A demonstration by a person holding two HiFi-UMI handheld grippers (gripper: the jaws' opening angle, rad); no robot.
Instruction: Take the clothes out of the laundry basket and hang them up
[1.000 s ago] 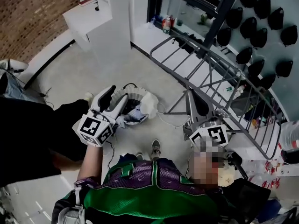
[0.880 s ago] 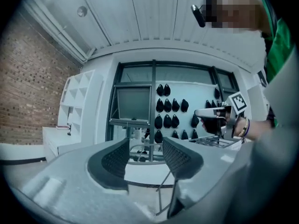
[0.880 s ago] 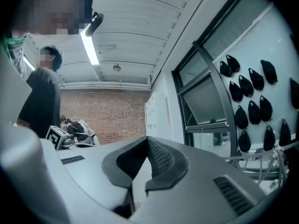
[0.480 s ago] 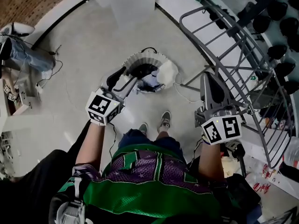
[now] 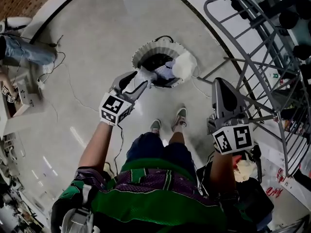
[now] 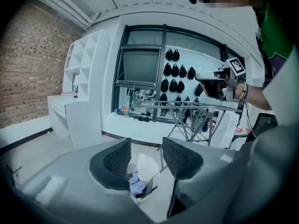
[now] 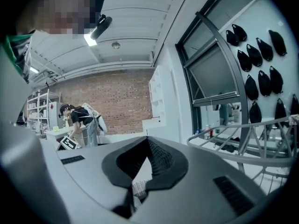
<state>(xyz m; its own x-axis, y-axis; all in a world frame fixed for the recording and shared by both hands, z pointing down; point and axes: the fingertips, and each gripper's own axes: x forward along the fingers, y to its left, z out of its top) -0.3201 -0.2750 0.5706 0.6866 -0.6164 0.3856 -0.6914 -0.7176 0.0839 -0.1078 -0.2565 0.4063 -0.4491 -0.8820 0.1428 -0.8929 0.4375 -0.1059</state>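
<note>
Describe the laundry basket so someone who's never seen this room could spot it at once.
Find the grey metal drying rack at the right of the head view. On the pale floor just left of its legs, ahead of the person's shoes, stands the laundry basket. It is the only round white tub with a ribbed rim, and a white garment hangs over its edge.

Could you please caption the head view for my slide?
Open left gripper hovers near the laundry basket; shut right gripper beside drying rack.

A brick wall (image 6: pixel 23 59) stands beside a tall white shelf unit (image 6: pixel 81 64). Black rounded shapes (image 6: pixel 174 71) hang in rows on the white wall (image 6: pixel 205 59). A person (image 7: pixel 77 120) bends over a table (image 7: pixel 56 133) far behind.
</note>
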